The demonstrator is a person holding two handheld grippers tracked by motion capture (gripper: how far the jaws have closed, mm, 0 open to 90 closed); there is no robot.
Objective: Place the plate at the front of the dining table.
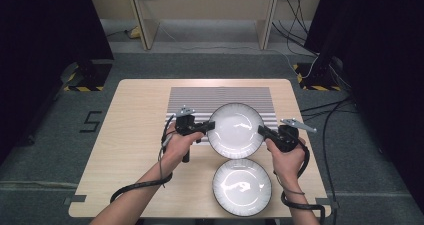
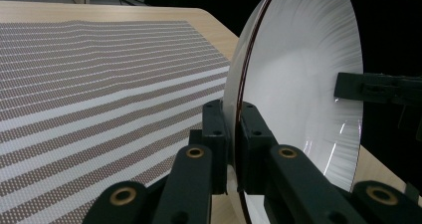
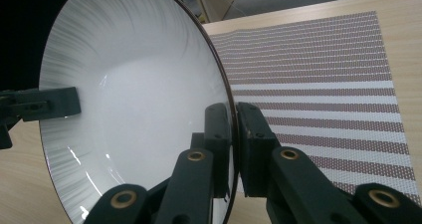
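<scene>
A white bowl with a dark rim (image 1: 235,130) hangs above the striped placemat (image 1: 200,101), carried between both grippers. My left gripper (image 1: 211,126) is shut on its left rim; in the left gripper view the jaws pinch the bowl's edge (image 2: 298,84) around (image 2: 232,134). My right gripper (image 1: 261,131) is shut on the right rim, its jaws clamping the bowl (image 3: 129,99) edge around (image 3: 234,139). Across the bowl, each gripper view shows the other gripper's jaw. A second white bowl (image 1: 242,186) of the same kind rests on the table near the front edge.
The wooden table (image 1: 135,135) has bare room left of the placemat (image 2: 89,84) (image 3: 323,84). Cables trail from both grippers over the front edge. Black stands and floor cables sit beyond the table's sides.
</scene>
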